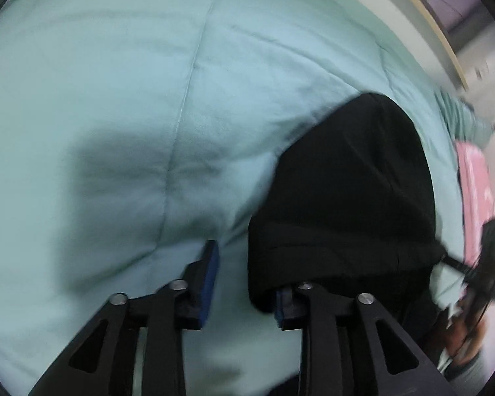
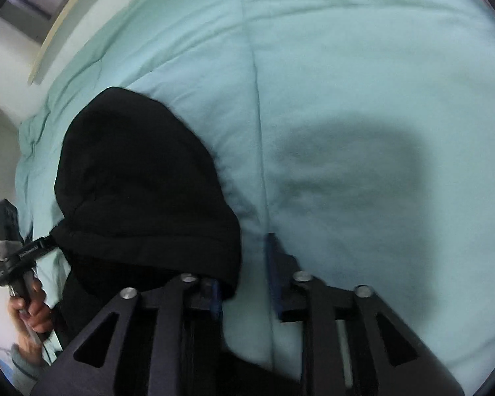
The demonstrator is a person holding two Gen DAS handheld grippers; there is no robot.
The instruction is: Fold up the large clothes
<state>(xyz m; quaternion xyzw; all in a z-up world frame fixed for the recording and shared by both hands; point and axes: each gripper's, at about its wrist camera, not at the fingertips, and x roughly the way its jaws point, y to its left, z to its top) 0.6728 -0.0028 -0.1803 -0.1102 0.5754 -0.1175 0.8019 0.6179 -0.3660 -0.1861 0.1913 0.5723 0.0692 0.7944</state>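
A black garment (image 1: 346, 191) lies bunched on a mint quilt (image 1: 115, 99). In the left wrist view my left gripper (image 1: 246, 274) points down at the quilt beside the garment's left edge. Its jaws stand apart with only quilt showing between them, and the black cloth drapes over its right finger. In the right wrist view the same garment (image 2: 142, 181) covers the left finger of my right gripper (image 2: 244, 264), which is also open over bare quilt (image 2: 363, 99). Neither gripper's pads press on the cloth. Each view shows the other gripper at the garment's far side.
A pink item (image 1: 472, 181) lies at the quilt's right edge. A pale wooden bed rail (image 1: 445, 43) and a wall run along the far side. A person's hand (image 2: 33, 313) grasps the left gripper's handle. The grippers cast dark shadows on the quilt (image 2: 353, 171).
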